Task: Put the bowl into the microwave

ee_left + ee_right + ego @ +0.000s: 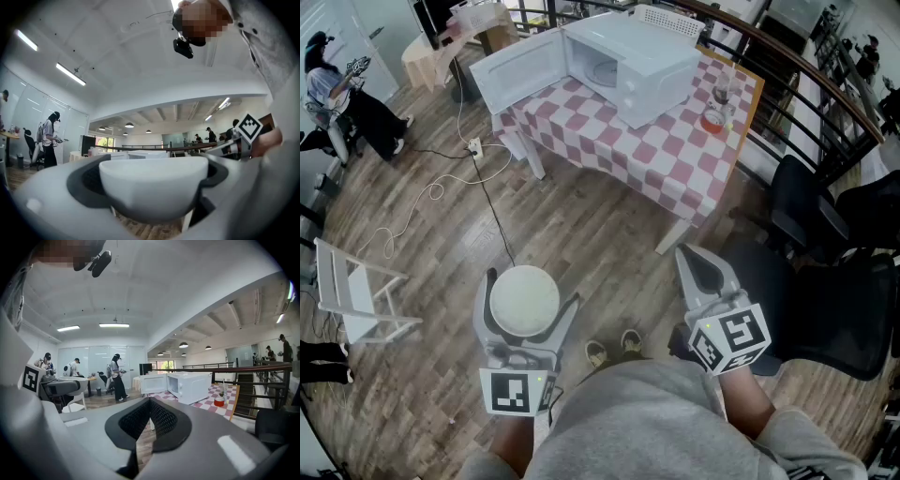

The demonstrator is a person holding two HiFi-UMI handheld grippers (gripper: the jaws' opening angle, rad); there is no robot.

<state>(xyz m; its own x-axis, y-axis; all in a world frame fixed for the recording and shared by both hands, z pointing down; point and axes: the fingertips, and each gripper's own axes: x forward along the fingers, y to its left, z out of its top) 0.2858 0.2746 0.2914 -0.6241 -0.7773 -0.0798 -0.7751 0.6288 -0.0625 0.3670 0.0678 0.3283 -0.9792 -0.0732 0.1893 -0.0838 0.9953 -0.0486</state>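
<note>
A white bowl sits between the wide-spread jaws of my left gripper, held low over the wooden floor. In the left gripper view the bowl fills the gap, and both dark pads touch its sides. My right gripper is shut and empty, with its pads meeting tip to tip. The white microwave stands on the far checked table with its door swung open to the left. The right gripper view also takes in the microwave, well ahead.
A glass and a red dish stand on the table's right end. A black chair is close on my right and a white folding chair on my left. Cables and a power strip lie on the floor. A person stands far left.
</note>
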